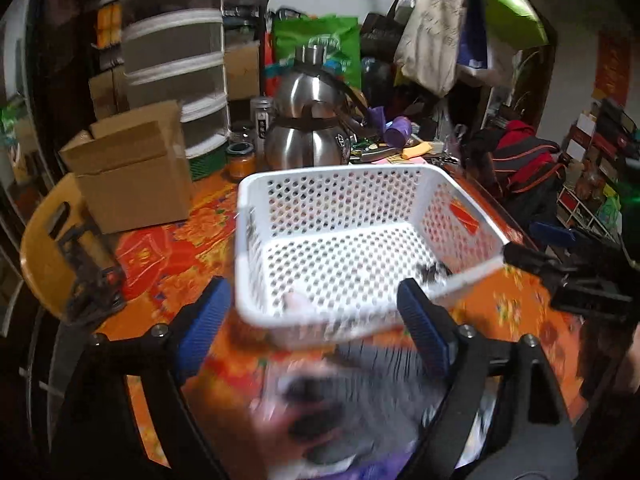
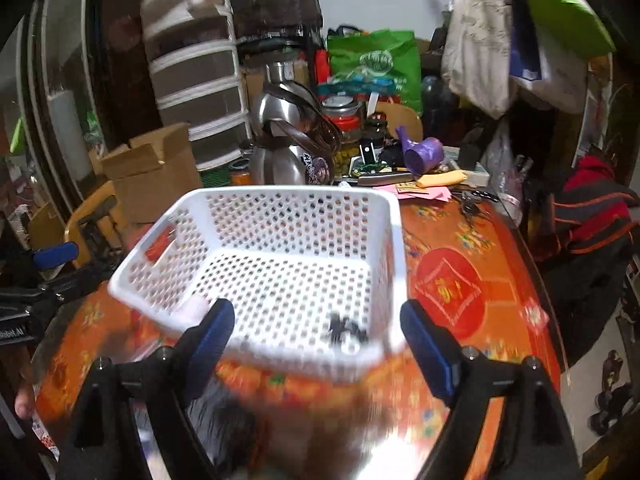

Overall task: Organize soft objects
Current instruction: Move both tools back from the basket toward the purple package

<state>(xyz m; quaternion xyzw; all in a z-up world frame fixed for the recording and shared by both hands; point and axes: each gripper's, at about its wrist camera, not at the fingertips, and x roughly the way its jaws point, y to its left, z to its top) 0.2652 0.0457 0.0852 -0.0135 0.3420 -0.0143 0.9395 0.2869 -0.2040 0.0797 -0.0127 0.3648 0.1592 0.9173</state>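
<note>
Both grippers hovering before the white basket (image 1: 360, 184).

Left gripper (image 1: 312, 320) and right gripper (image 2: 318, 340) are holding fingers apart, empty; a blurred, possibly plush toy (image 1: 320, 412) is awaiting pickup next.

Left gripper (image 1: 316, 328) gapes wide at the frame's bottom, nothing pinched. Right gripper (image 2: 320, 344) also spread, low centre, angled downward.

We see a table (image 2: 460, 248) w/ orange floral cloth and a red medallion print; a white perforated basket (image 2: 280, 216) sits mid-table. Behind it we note a cardboard box (image 1: 132, 176), steel kettle (image 1: 308, 136), orange-lidded jar (image 1: 241, 162), purple cup (image 2: 424, 154) and pink papers (image 2: 424, 192). Near edge: blurred grey-white soft item (image 1: 340, 412), can't tell what.
</note>
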